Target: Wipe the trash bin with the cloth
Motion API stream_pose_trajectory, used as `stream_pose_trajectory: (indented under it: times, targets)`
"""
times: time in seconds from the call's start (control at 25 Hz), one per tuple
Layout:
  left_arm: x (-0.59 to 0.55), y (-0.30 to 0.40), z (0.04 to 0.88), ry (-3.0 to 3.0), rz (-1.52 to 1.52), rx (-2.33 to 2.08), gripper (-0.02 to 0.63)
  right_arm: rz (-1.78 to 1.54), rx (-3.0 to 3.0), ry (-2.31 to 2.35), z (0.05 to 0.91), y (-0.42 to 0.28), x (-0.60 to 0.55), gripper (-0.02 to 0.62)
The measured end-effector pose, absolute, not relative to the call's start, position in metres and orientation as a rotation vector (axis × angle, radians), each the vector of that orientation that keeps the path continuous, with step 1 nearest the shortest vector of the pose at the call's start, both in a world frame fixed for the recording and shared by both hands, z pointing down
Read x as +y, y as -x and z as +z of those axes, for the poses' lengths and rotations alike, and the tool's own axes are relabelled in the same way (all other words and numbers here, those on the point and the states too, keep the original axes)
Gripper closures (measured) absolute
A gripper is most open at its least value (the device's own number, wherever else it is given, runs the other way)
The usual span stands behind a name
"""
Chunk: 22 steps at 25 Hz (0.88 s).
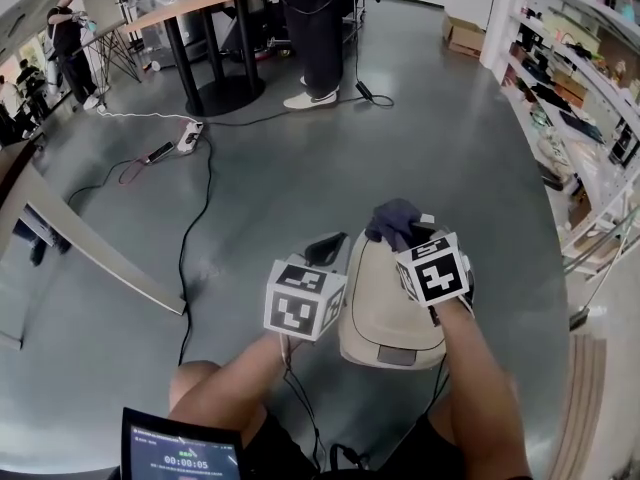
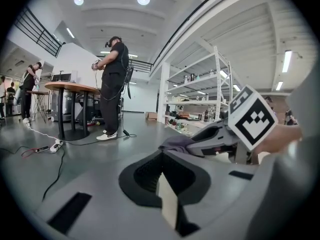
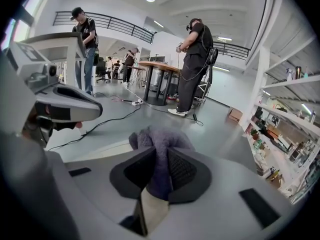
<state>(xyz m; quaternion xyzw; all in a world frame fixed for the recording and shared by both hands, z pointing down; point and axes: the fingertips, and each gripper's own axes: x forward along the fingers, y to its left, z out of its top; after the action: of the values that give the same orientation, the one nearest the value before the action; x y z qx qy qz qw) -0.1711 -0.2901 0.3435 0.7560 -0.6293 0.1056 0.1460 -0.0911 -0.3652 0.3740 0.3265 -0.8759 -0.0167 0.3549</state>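
The right gripper [image 3: 159, 156] has its jaws clamped on a bunched grey-purple cloth [image 3: 159, 139]. The fabric fills the narrow gap between the pads and bulges out past their tips. The left gripper [image 2: 161, 160] has its pads drawn together with nothing between them.

In the head view, the beige trash bin [image 1: 385, 303] stands on the floor directly beneath the right gripper, with the left gripper just beside its left flank. The cloth sits at the bin's far upper edge. Whether it presses on the surface cannot be told. Only the bin's pale top shows, and its inside is not visible.

Ahead of both grippers the grey floor [image 1: 400, 118] lies open. A black cable [image 1: 185, 248] trails along it off to the left of the left gripper. White shelving [image 1: 575, 118] lines the side beyond the right gripper. Well ahead stands a round-based table [image 1: 205, 38], with a person [image 1: 315, 28] next to it.
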Motion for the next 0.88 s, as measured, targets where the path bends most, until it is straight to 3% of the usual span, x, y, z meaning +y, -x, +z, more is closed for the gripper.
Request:
stream_pose_trajectory:
  times: [0.88]
  targets:
    - [-0.293,0.164,0.333,-2.223,0.302,-1.796,0.604,-0.05,-2.092,-0.932,0.378,0.008,-0.382,0.526]
